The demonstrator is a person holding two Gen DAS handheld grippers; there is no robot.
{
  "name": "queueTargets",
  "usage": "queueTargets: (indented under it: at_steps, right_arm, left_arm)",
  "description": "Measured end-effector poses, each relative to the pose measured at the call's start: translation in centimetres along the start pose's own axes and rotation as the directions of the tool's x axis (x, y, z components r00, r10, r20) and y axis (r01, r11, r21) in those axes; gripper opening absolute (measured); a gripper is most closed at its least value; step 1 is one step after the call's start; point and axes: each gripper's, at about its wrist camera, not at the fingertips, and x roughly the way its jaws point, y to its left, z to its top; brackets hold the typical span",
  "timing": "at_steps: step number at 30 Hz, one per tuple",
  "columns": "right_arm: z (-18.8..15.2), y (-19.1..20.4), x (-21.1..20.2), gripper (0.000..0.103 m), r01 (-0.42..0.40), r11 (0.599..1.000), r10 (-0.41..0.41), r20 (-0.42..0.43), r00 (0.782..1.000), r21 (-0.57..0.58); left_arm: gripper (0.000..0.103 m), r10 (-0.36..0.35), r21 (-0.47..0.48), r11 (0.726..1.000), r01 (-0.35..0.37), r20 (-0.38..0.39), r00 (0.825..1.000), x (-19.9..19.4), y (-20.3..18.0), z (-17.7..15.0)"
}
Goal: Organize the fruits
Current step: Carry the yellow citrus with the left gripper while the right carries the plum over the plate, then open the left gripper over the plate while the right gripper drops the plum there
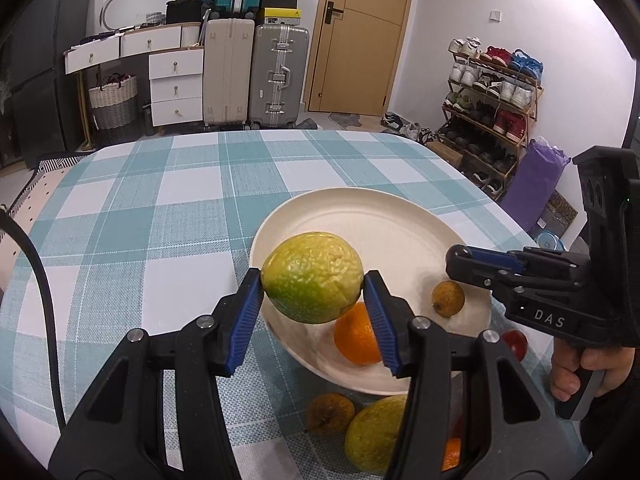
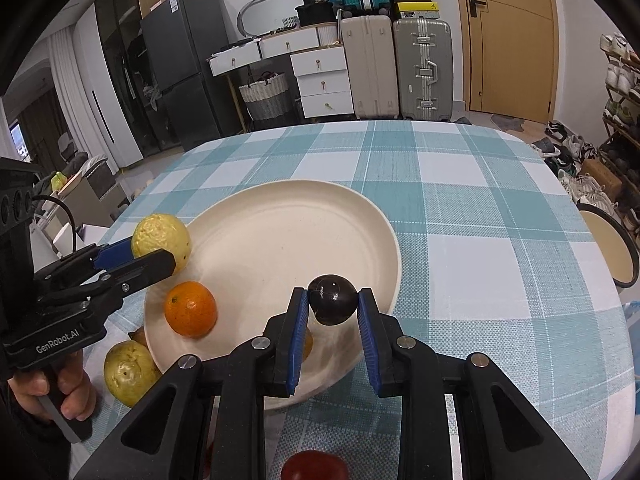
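My left gripper [image 1: 314, 286] is shut on a yellow-green citrus fruit [image 1: 310, 264], held above the near left rim of a cream plate [image 1: 360, 216]. On the plate lie an orange [image 1: 354, 344] and a small brownish-yellow fruit [image 1: 448, 298]. My right gripper [image 2: 332, 296] is shut on a dark plum [image 2: 332, 304] over the plate's [image 2: 280, 220] near right part. In the right wrist view the left gripper [image 2: 154, 254] holds its fruit [image 2: 160, 236] at the plate's left rim, beside the orange [image 2: 190, 308].
Off the plate, on the teal checked tablecloth [image 1: 160, 200], lie a brown fruit [image 1: 330, 412], a yellow-green fruit [image 1: 374, 436], another orange [image 1: 452, 454] and a red fruit [image 2: 314, 466]. A round stool [image 2: 608, 248] stands past the table's right edge.
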Motion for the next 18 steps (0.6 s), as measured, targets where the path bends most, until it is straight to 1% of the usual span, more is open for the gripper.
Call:
queueTargets:
  at_steps: [4, 7, 9, 10, 11, 13, 15, 16, 17, 18]
  right_arm:
    - [0.0, 0.2, 0.2, 0.026, -0.01, 1.0, 0.01, -0.016, 1.0, -0.008]
    - [0.0, 0.2, 0.1, 0.031, -0.013, 1.0, 0.013, -0.016, 1.0, -0.015]
    - [-0.1, 0.3, -0.5, 0.04, -0.015, 1.0, 0.015, 0.0, 1.0, -0.019]
    - [-0.2, 0.3, -0.8, 0.047, -0.021, 1.0, 0.021, 0.011, 1.0, -0.02]
    - [-0.3, 0.2, -1.1, 0.051, -0.024, 1.0, 0.024, 0.021, 0.999, -0.018]
    - [-0.5, 0.2, -1.9, 0.054, -0.007, 1.0, 0.008, 0.037, 0.999, -0.018]
    - [-0.7, 0.1, -2.5, 0.059, -0.005, 1.0, 0.006, 0.045, 0.999, -0.015]
    - [-0.8, -0.1, -2.8, 0.063, -0.004, 1.0, 0.005, 0.05, 0.999, -0.011]
    - [-0.9, -0.3, -3.1, 0.066, -0.001, 1.0, 0.001, 0.057, 0.998, -0.005]
    - [-1.0, -0.5, -3.5, 0.066, 0.004, 1.0, -0.004, 0.063, 0.998, 0.0]
  left_arm:
    - [0.049, -0.004, 0.003, 1.0, 0.004, -0.003, 1.0, 0.1, 0.0, 0.0]
    - [0.049, -0.005, 0.013, 1.0, 0.005, 0.002, 1.0, 0.0, -0.1, 0.0]
    - [0.049, -0.004, 0.016, 1.0, 0.004, 0.0, 1.0, 0.0, -0.2, 0.0]
    - [0.049, -0.003, 0.016, 1.0, 0.003, 0.001, 1.0, 0.0, -0.2, -0.1]
    - [0.049, -0.003, 0.016, 1.0, 0.003, 0.003, 1.0, -0.1, -0.2, -0.1]
    - [0.049, -0.001, 0.014, 1.0, 0.001, 0.005, 1.0, -0.2, -0.2, -0.1]
    - [0.049, 0.003, 0.01, 1.0, -0.003, 0.004, 1.0, -0.2, -0.1, -0.1]
    - [0.049, 0.012, 0.006, 1.0, -0.012, 0.009, 1.0, -0.3, -0.1, -0.1]
    - [0.049, 0.011, 0.006, 1.0, -0.011, 0.009, 1.0, -0.4, 0.0, -0.1]
    - [0.049, 0.002, 0.009, 1.0, -0.002, 0.006, 1.0, -0.5, 0.0, -0.1]
